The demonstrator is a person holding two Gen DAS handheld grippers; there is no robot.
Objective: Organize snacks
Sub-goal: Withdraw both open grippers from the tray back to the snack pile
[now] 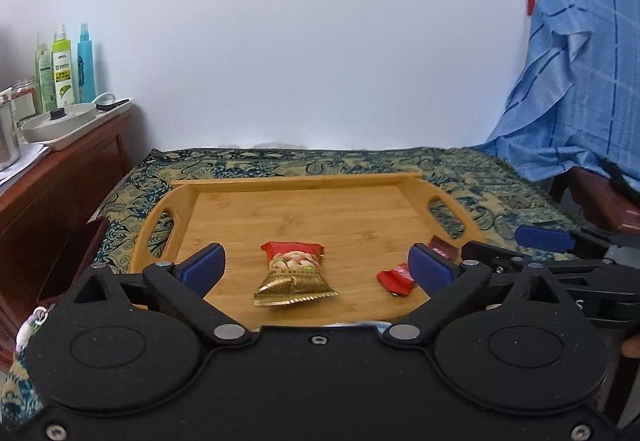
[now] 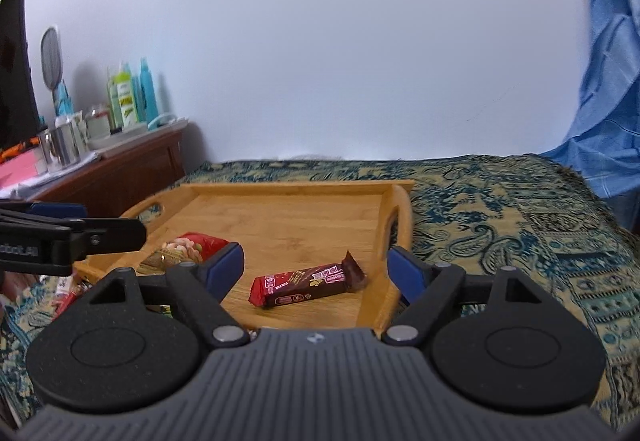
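A wooden tray (image 1: 304, 181) with cut-out handles lies on the patterned cloth; it also shows in the right wrist view (image 2: 296, 187). In it lie a red and gold nut packet (image 1: 294, 273), also seen in the right wrist view (image 2: 188, 247), and a red-brown chocolate bar (image 2: 308, 283), partly hidden in the left wrist view (image 1: 396, 278). My left gripper (image 1: 318, 267) is open and empty, just above the tray's near edge, with the nut packet between its fingers. My right gripper (image 2: 316, 267) is open and empty over the chocolate bar.
A wooden cabinet (image 1: 60, 177) at the left holds bottles (image 1: 64, 69), a white tray and metal cups. A blue cloth (image 1: 576, 73) drapes over furniture at the right. More wrappers (image 2: 66, 293) lie on the cloth left of the tray's near corner.
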